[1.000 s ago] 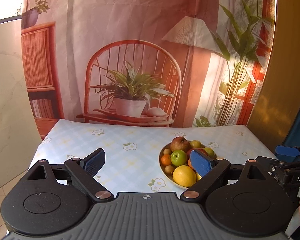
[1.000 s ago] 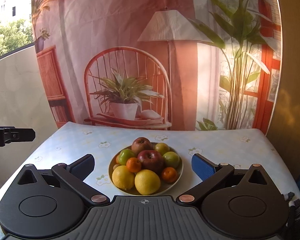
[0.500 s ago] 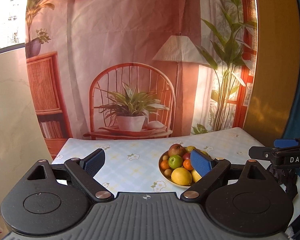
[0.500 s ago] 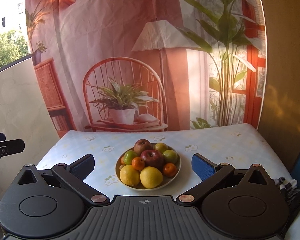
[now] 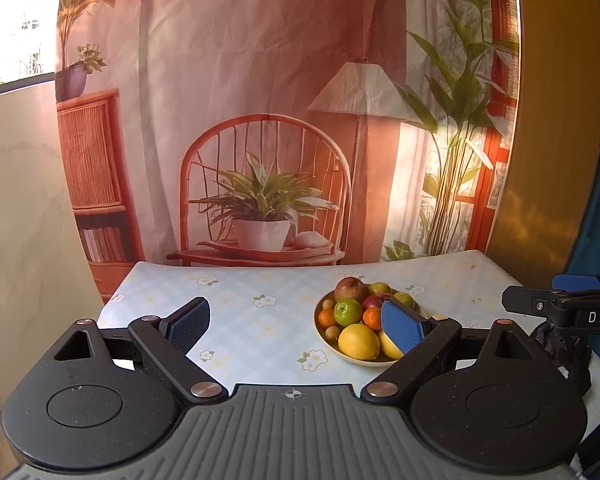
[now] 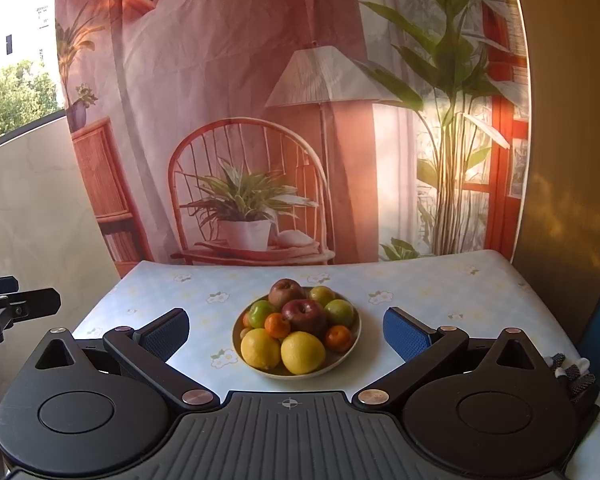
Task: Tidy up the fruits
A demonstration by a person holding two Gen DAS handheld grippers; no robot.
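Observation:
A shallow bowl (image 6: 354, 346) on the table holds a heap of fruit: two lemons (image 6: 302, 352), red apples (image 6: 305, 314), green apples (image 6: 260, 314) and small oranges (image 6: 277, 325). In the left wrist view the bowl (image 5: 325, 335) sits right of centre, with a lemon (image 5: 358, 341) and a green apple (image 5: 348, 312) in front. My right gripper (image 6: 288, 334) is open and empty, held back from the bowl, which shows between its fingers. My left gripper (image 5: 296, 322) is open and empty, to the bowl's left; its right pad (image 5: 402, 326) hides part of the fruit.
The table has a pale blue checked cloth with flowers (image 6: 420, 292). A printed backdrop of a chair, plant and lamp (image 6: 252, 200) hangs behind it. The right gripper shows at the right edge of the left wrist view (image 5: 560, 308); the left one shows at the left edge of the right wrist view (image 6: 16, 308).
Both grippers have pulled back and risen from the bowl, so it looks smaller and farther. Both stay open and empty.

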